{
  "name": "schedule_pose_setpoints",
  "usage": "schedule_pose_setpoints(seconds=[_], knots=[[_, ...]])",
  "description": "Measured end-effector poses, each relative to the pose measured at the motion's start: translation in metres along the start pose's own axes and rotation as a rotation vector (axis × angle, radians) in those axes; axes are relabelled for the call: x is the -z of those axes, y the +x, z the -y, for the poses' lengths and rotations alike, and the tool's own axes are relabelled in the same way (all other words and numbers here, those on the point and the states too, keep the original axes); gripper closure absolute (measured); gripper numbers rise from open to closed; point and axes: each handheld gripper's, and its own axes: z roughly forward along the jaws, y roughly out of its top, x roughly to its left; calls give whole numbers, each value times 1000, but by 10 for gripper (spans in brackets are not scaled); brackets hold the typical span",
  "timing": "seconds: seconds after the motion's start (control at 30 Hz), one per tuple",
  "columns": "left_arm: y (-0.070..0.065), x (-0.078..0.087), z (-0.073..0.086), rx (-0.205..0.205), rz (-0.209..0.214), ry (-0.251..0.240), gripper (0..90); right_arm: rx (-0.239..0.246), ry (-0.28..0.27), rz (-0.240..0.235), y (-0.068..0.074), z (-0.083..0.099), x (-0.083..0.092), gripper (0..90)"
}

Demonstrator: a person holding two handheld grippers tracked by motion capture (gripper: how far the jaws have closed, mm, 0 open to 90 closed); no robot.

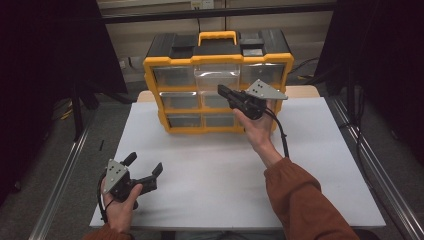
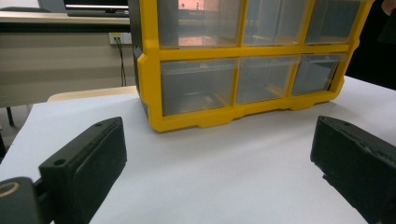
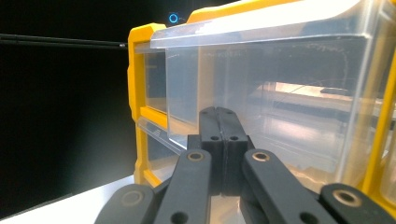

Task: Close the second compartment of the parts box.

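A yellow-framed organizer (image 1: 218, 87) with a black top and a yellow carrying handle (image 1: 217, 36) stands at the far edge of the white table (image 1: 225, 170), roughly centred between its left and right edges, its front of clear drawers facing the person. The drawers sit in three rows of three. The top middle drawer (image 1: 216, 79) juts forward of its neighbours, partly pulled out; in the right gripper view its clear front wall (image 3: 280, 93) stands proud of the yellow frame (image 3: 135, 70). The right gripper (image 1: 223, 91) is held up in front of the organizer, its jaws pressed together with no gap, their tips at the lower front of that protruding drawer; whether anything thin is pinched between them cannot be told. The right hand (image 1: 257, 127) reaches in from the near right, a rust-coloured sleeve (image 1: 305, 200) covering the forearm, and a black cable (image 1: 280, 132) trails from the gripper. The left gripper (image 1: 144, 166) rests low near the near left corner of the table, held by the left hand (image 1: 120, 202), its jaws spread wide and holding nothing. In the left gripper view the two black jaws frame bare table, with the organizer's lower rows of drawers (image 2: 247, 79) well beyond them.
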Motion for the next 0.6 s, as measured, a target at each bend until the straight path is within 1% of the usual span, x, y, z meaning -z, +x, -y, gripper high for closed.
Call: schedule_pose_setpoints(seconds=[0.03, 0.07, 0.17, 0.2, 0.27, 0.3, 0.33, 0.37, 0.43, 0.47, 0.53, 0.6], knots=[[0, 0, 0, -1, 1, 0, 37, 2, -1, 2, 0, 0, 0, 900], [1, 0, 0, -7, 11, 8, 37, 0, -2, 4, -1, 0, 0, 900], [1, 0, 0, -32, 5, 13, 37, -3, -1, 6, -2, 0, -1, 900], [0, 0, 0, -25, 9, 10, 37, -4, 1, 5, -3, 0, -1, 900], [0, 0, 0, -29, 7, 11, 37, -4, 0, 7, -3, 0, -1, 900], [1, 0, 0, -18, 4, 18, 37, 1, 4, 9, -3, -1, -2, 900], [1, 0, 0, -12, 13, 10, 37, 6, 5, 10, -3, -1, -2, 900], [1, 0, 0, -8, 10, 9, 37, 5, 8, 9, -4, -1, -3, 900], [1, 0, 0, -8, 2, 13, 37, 4, 5, 12, -4, -2, -4, 900], [1, 0, 0, -9, 8, 17, 37, 2, 8, 12, -5, -2, -4, 900], [1, 0, 0, -12, 6, 18, 37, 0, 6, 17, -5, -2, -5, 900], [1, 0, 0, -12, 13, 11, 37, -4, 2, 20, -5, -2, -6, 900]])
